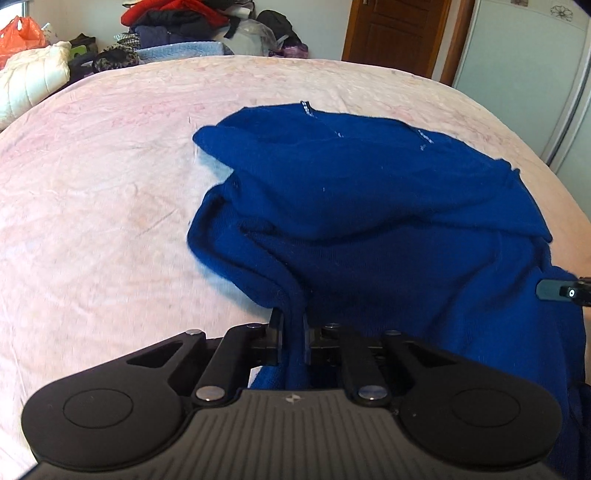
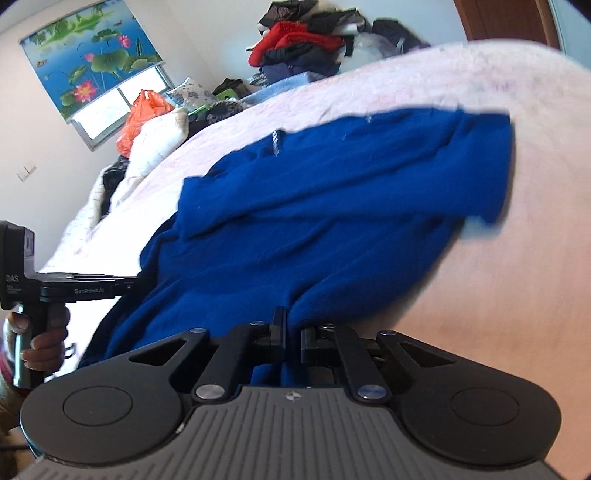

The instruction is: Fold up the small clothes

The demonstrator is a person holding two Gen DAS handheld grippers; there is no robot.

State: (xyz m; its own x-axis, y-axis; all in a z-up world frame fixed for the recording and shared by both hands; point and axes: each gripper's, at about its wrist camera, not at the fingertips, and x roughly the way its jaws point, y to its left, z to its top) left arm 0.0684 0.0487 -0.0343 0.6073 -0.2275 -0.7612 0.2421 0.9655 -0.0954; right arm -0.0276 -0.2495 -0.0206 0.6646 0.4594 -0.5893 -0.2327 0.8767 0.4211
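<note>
A deep blue knitted garment (image 1: 369, 206) lies rumpled on the pale pink bed cover (image 1: 96, 177), partly folded over itself. My left gripper (image 1: 293, 325) is shut on a ribbed edge of the blue garment at its near left side. In the right wrist view the same blue garment (image 2: 332, 206) spreads ahead, and my right gripper (image 2: 293, 325) is shut on its near edge. The left gripper's body shows at the left of the right wrist view, held by a hand (image 2: 44, 339). A bit of the right gripper shows at the right edge of the left wrist view.
A heap of clothes (image 1: 177, 26) with a red and dark pile sits beyond the bed's far edge, beside a white padded jacket (image 1: 33, 81) and an orange plastic bag (image 1: 18, 37). A brown door (image 1: 395, 33) and a white wardrobe (image 1: 524, 66) stand at the back right.
</note>
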